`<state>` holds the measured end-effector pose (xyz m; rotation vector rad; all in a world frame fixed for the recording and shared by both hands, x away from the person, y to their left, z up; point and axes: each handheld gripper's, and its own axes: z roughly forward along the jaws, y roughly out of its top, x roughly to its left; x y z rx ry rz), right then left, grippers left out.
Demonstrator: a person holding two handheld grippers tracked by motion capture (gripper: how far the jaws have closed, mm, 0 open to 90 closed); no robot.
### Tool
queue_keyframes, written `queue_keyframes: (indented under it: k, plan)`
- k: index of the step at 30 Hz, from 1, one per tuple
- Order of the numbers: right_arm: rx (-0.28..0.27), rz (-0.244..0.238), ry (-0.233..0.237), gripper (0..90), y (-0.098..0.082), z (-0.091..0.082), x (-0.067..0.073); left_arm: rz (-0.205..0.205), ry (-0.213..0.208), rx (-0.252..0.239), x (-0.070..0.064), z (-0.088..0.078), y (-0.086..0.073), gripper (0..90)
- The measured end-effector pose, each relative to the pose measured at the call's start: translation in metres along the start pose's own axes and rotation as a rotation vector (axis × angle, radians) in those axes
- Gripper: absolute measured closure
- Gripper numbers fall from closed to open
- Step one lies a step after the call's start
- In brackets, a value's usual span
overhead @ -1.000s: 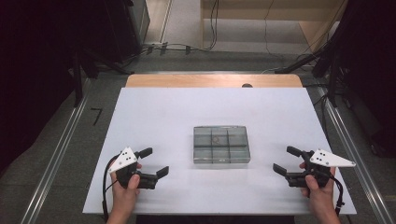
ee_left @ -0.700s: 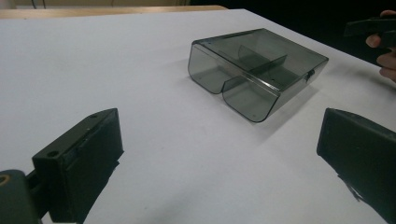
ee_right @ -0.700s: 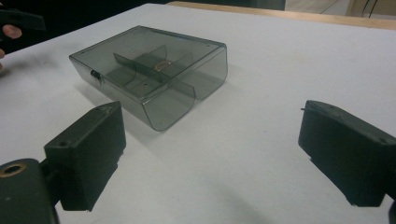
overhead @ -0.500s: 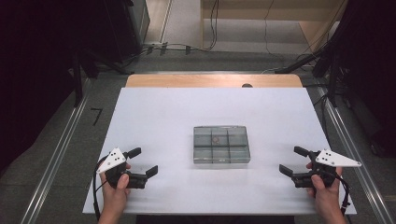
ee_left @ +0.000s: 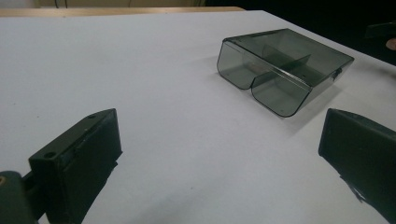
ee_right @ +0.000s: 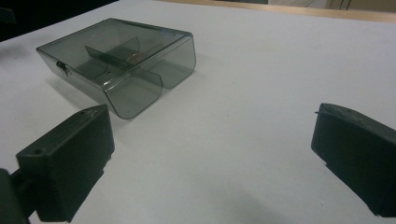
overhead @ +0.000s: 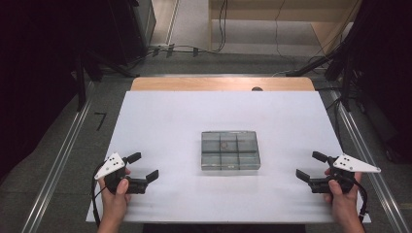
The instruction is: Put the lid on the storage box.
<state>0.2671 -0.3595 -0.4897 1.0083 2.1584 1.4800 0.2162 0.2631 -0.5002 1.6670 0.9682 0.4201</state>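
Smoky plastic box (overhead: 230, 150) with 6 compartments sits mid-table (overhead: 165, 121), lid closed. Left gripper (overhead: 144, 167) and right gripper (overhead: 308, 165) flank it, well apart, both jaws wide, nothing between; right just opening.

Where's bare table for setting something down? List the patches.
Free: the wide strip between the box and the table's far wooden edge, and the stretches between the box and each claw, left and right. Nowhere is crowded.

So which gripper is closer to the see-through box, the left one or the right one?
Right, but only slightly. The left gripper sits off the grey box's left side, the right gripper off its right side. Both are open, empty and not touching it.
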Motion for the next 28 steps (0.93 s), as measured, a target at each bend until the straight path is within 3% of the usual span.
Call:
queue_keyframes:
  k: [10,28]
  plan:
    - [-0.026,0.029,-0.033,0.0,-0.002,-0.009,-0.014,-0.013,0.018,-0.014,0.005,-0.004,-0.001,0.0]
    - [-0.016,0.034,-0.032,0.0,-0.005,-0.005,-0.016,-0.031,0.01,-0.025,0.005,-0.002,-0.004,0.0]
